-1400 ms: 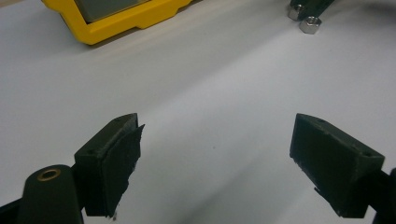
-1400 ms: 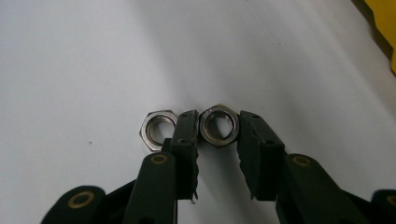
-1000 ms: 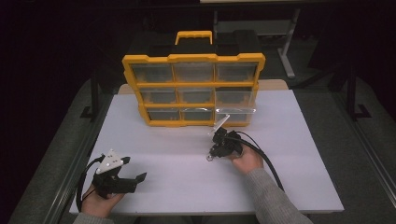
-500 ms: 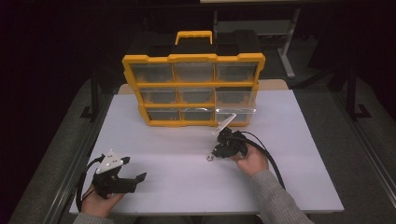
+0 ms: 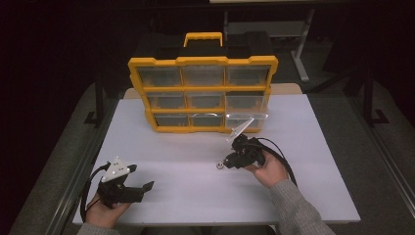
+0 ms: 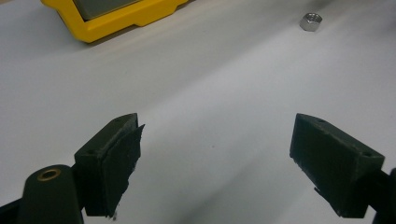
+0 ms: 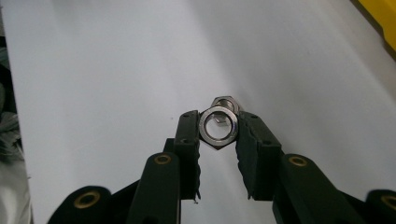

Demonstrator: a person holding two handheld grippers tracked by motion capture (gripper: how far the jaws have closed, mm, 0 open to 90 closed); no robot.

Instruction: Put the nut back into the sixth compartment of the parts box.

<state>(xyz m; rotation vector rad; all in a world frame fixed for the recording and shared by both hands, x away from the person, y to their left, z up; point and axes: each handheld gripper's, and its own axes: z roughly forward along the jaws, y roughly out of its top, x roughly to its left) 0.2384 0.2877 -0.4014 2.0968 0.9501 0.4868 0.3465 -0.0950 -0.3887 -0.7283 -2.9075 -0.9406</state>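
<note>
Gripping a steel hex nut (image 7: 218,127) between the pads of my right hand-held gripper (image 7: 218,133), I have it pinched across two opposite flats, its bore facing the camera. Behind it in the right gripper view there is a second hexagonal shape (image 7: 225,103); I cannot tell whether that is another nut on the worktop (image 7: 116,70) or part of the same piece. From above, the right hand-held gripper (image 5: 235,159) sits a little in front of the yellow organiser (image 5: 203,93), near its lower right drawer (image 5: 246,119), which looks pulled out, with a small metal piece (image 5: 220,165) on the white surface just beside the jaws.

My left hand-held gripper (image 6: 215,154) stands wide and holds nothing, near my edge of the worktop, well apart from the organiser; a loose nut (image 6: 311,21) lies far ahead of it.

To do this step well, I judge I should keep the squeeze steady, since a nut held on thin flats can twist or pop out. I would keep it level, carry it over the open drawer and lower it close before letting go, so it does not bounce out. The left hand should stay clear.

No brand, label or writing can be read on the organiser, the nut or the grippers.
</note>
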